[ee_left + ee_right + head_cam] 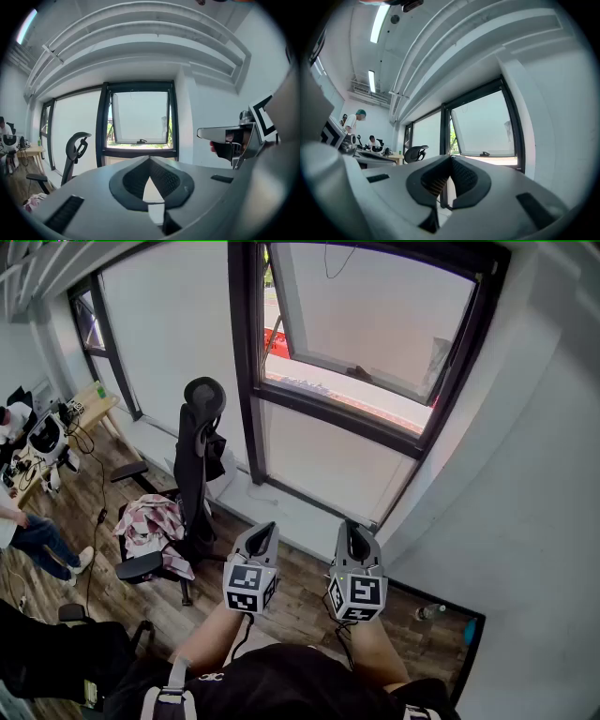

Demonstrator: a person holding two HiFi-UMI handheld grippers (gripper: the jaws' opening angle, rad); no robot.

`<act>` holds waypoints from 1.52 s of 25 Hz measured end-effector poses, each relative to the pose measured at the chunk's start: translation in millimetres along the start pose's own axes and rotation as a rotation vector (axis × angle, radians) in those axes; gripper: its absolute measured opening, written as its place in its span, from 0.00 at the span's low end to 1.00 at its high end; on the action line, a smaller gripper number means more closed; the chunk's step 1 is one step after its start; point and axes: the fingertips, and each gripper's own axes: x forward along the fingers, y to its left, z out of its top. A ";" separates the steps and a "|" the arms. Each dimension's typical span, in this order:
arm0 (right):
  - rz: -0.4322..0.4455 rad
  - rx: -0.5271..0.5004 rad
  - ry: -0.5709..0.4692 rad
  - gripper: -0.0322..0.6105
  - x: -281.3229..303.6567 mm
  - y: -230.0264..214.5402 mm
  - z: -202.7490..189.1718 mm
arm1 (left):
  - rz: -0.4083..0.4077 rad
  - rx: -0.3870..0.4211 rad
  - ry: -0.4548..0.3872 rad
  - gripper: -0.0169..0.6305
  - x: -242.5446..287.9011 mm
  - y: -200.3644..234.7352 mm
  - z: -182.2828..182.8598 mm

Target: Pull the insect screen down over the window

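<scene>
A dark-framed window (246, 362) fills the wall ahead, its upper sash (375, 315) tilted open outward. A thin cord (329, 259) hangs from the top of the frame; no screen shows over the opening. My left gripper (262, 536) and right gripper (353, 536) are held side by side in front of me, pointing at the wall below the window, well short of it. Both are shut with nothing between their jaws. In the left gripper view the left gripper (150, 159) points at the window (139, 117). In the right gripper view the right gripper (451, 159) has the window (485, 126) just to its right.
A black office chair (199, 456) with a checked cloth (150, 521) on its seat stands left of the window. People sit at a desk (37, 442) at far left. A white wall (534, 474) closes the right side; a small bottle (429, 611) lies on the floor by it.
</scene>
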 end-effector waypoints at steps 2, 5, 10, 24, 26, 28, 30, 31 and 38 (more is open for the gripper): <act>0.003 0.000 0.002 0.05 -5.6 1.0 1.6 | -0.002 -0.001 0.001 0.05 -3.6 -4.0 0.3; 0.003 -0.003 -0.004 0.05 -10.9 1.2 5.6 | -0.008 -0.001 -0.005 0.05 -5.9 -8.2 3.7; -0.002 -0.005 -0.002 0.05 -15.4 -3.7 5.4 | -0.010 0.008 -0.010 0.05 -4.3 -14.8 4.9; 0.066 -0.028 -0.021 0.06 -28.7 -36.3 -2.0 | 0.029 0.021 -0.013 0.05 7.3 -56.0 -0.8; 0.073 -0.040 -0.013 0.06 -26.8 -40.9 -6.1 | 0.042 0.020 -0.007 0.05 10.4 -57.9 -4.7; 0.082 -0.048 -0.013 0.06 -25.0 -43.8 -7.4 | 0.052 0.019 -0.006 0.05 12.9 -58.6 -7.1; 0.085 -0.054 -0.020 0.06 -19.9 -48.0 -6.9 | 0.062 0.026 -0.017 0.05 18.3 -57.4 -5.5; 0.082 -0.055 -0.020 0.06 -15.0 -51.4 -6.9 | 0.065 0.028 -0.022 0.05 23.2 -56.2 -3.9; 0.050 -0.045 -0.016 0.06 25.6 -71.7 -14.7 | 0.051 0.029 -0.038 0.05 64.6 -42.4 -0.8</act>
